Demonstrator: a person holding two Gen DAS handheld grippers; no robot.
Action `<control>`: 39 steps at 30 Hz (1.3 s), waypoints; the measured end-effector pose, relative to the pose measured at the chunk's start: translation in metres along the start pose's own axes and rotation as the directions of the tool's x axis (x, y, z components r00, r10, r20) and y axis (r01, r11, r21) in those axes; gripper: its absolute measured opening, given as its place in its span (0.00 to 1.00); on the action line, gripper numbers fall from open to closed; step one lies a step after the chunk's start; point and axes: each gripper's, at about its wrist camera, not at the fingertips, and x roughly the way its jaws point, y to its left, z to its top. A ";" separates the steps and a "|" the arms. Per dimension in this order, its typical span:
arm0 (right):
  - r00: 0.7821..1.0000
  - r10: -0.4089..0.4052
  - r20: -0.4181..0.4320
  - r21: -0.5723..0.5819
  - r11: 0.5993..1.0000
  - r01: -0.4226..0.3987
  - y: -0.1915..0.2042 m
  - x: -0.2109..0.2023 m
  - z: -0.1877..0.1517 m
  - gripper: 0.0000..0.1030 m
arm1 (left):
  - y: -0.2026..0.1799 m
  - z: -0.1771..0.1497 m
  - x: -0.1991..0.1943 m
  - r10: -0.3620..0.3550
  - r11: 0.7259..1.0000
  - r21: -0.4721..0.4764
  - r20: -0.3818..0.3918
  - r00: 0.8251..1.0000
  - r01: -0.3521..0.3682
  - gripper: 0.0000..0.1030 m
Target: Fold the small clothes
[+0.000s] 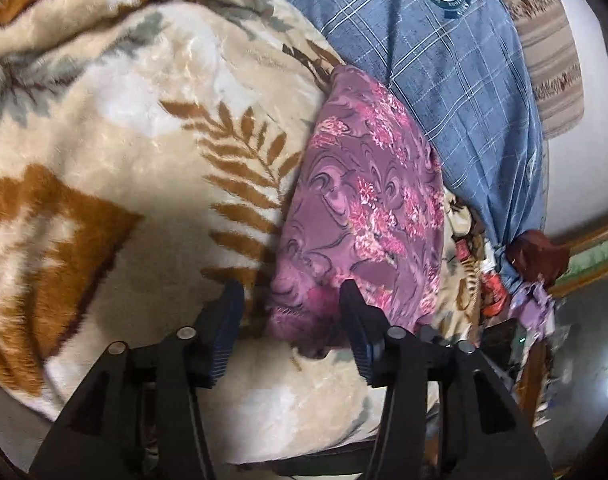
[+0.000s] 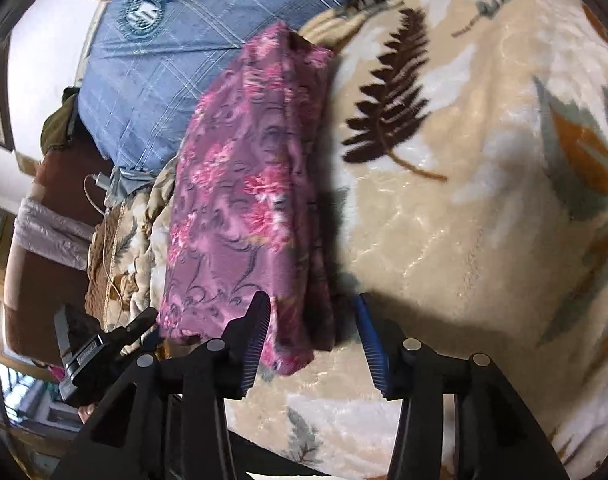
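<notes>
The purple floral garment lies folded into a long strip on the leaf-print blanket, running straight ahead of both tools. The left gripper and right gripper stand released, jaws parted around its near end, pads pressing nothing. That placement looks meant for pinching the near corners for another fold.

Blue pillow and blanket run off-frame.
</notes>
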 end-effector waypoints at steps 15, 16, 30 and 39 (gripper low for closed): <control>0.994 -0.076 -0.073 -0.114 0.991 0.068 -0.006 -0.012 -0.017 0.06 | 0.000 -0.040 0.012 0.087 0.995 0.047 -0.039 0.995 -0.085 0.07; 0.993 -0.084 -0.087 -0.114 0.991 0.074 -0.010 -0.004 -0.019 0.07 | -0.003 -0.041 0.008 0.085 0.995 0.047 -0.020 0.996 -0.084 0.09; 0.975 -0.197 0.106 -0.223 0.950 0.217 0.034 -0.095 -0.089 0.52 | -0.075 -0.130 -0.070 0.403 0.808 0.325 0.305 0.863 -0.492 0.57; 0.936 -0.275 0.220 -0.303 0.893 0.333 0.103 -0.138 -0.112 0.56 | -0.139 -0.162 -0.134 0.359 0.756 0.380 0.440 0.823 -0.532 0.65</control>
